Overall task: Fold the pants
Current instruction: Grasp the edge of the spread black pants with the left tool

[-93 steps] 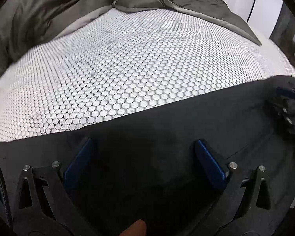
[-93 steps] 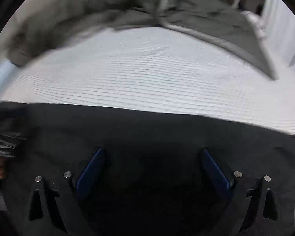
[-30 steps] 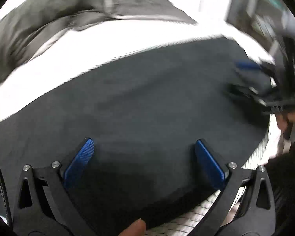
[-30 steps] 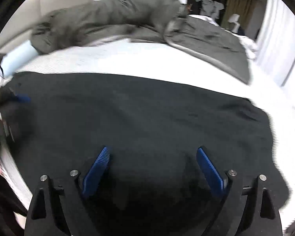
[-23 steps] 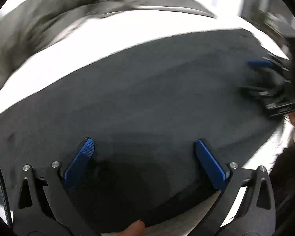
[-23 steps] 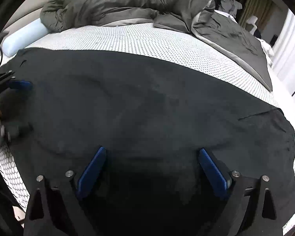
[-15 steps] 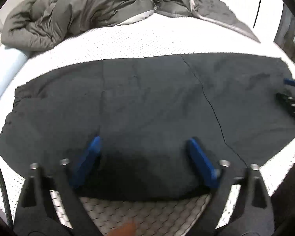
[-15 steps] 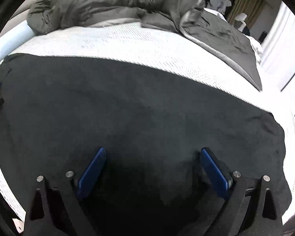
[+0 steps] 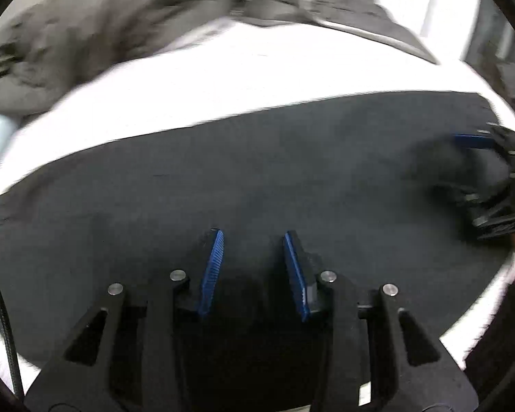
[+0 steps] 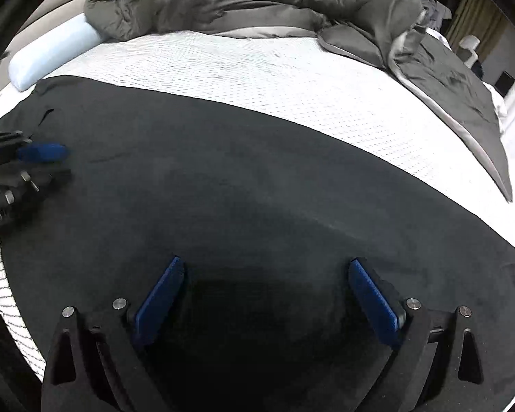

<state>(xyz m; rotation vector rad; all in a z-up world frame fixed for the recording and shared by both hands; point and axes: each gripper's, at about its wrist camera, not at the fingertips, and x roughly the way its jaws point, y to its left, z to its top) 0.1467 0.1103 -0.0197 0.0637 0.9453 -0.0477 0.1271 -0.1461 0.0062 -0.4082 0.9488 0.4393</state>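
Though blurred in the left wrist view, confirms black fabric pants (image 9: 257, 171) spread flat on white honeycomb-mesh mattress cover (image 10: 292, 79), long axis running side to side across both views, directly beneath and ahead of both tools. Places left gripper (image 9: 253, 240) low over the pants toward their left end, jaws at a narrow gap, no fold visibly pinched between the blue pads. Places right gripper (image 10: 266, 262) over the near edge toward the other end, jaws spread wide, holding nothing. Finds each gripper nearer its own end, well apart along the cloth. Notes near edge of the pants close to the bed's edge, far edge bordered by a broad bare band of mattress. Records crumpled grey duvet (image 10: 257, 0) beyond that band, apart from the pants, and pale blue bolster (image 10: 48, 55) near the far left corner. Judges open room for a fold away from the operator or end over end; judges a firm hold on the cloth not yet made.
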